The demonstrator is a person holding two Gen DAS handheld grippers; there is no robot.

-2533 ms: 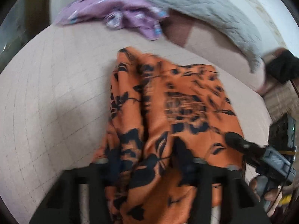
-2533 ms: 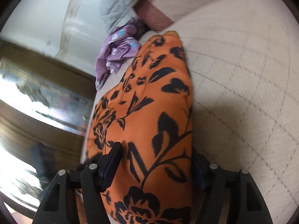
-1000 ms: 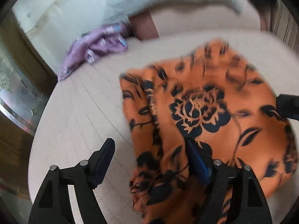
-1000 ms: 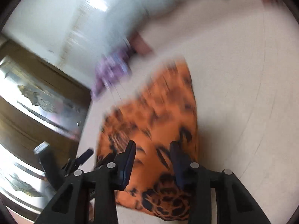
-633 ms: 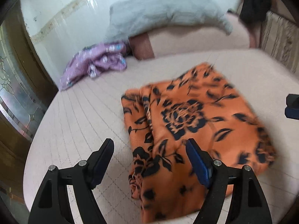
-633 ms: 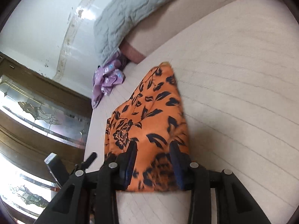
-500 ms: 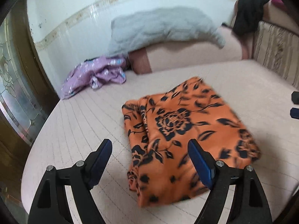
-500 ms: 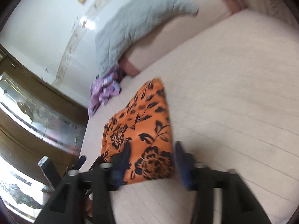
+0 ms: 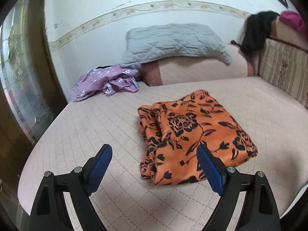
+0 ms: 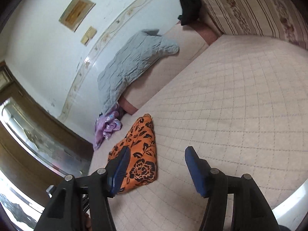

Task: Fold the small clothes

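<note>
Orange cloth [image 9: 194, 134] lay folded into a rough rectangle near the middle of the bed [image 9: 96, 125], black flower print up, layered edges bunched along its left side in the left view. Nothing held it. It looked like a finished fold set down where there was room to work.

Left gripper [image 9: 155, 159] hung above the near edge of the bed, jaws wide and opening, blue pads clear of everything. The cloth sat just beyond and to the right of the gap, not between the pads. Right gripper [image 10: 156, 159] also stood apart and empty; its left pad overlapped the cloth in the picture only, with no sign of contact. Judged: both were clear of the cloth because this piece was done.

Purple garment [image 9: 104, 82] lay crumpled at the far left corner of the bed, against the bolster [image 9: 192, 71], well apart from the orange cloth. Likely the next piece to fold, since it was the only loose one in reach.

Surface: pale pink quilted cover with a stitched grid, flat, soft, mostly bare on the right side. A grey quilted pillow [image 9: 173, 40] leaned over the bolster.

Room: white wall with a floral border strip, striped cushion [image 10: 259, 5] at the right, a dark garment [image 9: 256, 32] draped over it, a wood-framed glass door [image 9: 21, 80] at the left.
</note>
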